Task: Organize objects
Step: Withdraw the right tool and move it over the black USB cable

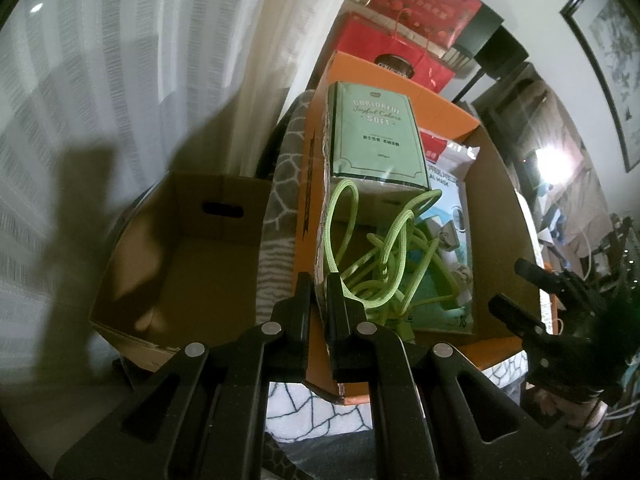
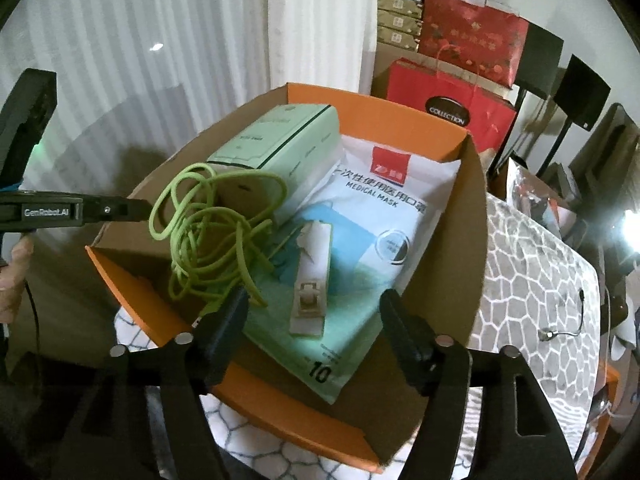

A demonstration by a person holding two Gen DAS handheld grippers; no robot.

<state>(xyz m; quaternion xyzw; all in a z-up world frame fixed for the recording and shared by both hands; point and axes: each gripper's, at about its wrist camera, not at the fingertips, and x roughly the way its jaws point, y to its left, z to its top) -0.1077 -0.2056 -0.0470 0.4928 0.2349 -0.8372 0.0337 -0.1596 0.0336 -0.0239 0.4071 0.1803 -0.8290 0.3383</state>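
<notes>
Left gripper [image 1: 319,292] clamps orange box [image 1: 308,208] wall | right gripper [image 2: 314,312] released, angled down

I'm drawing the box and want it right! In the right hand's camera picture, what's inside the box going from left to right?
Green cord → white clip-like gadget lying on the mask pack → round badge printed on the medical mask pack → the orange box's right wall.

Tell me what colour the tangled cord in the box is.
Bright lime green cord; right wrist view shows it best.
</notes>
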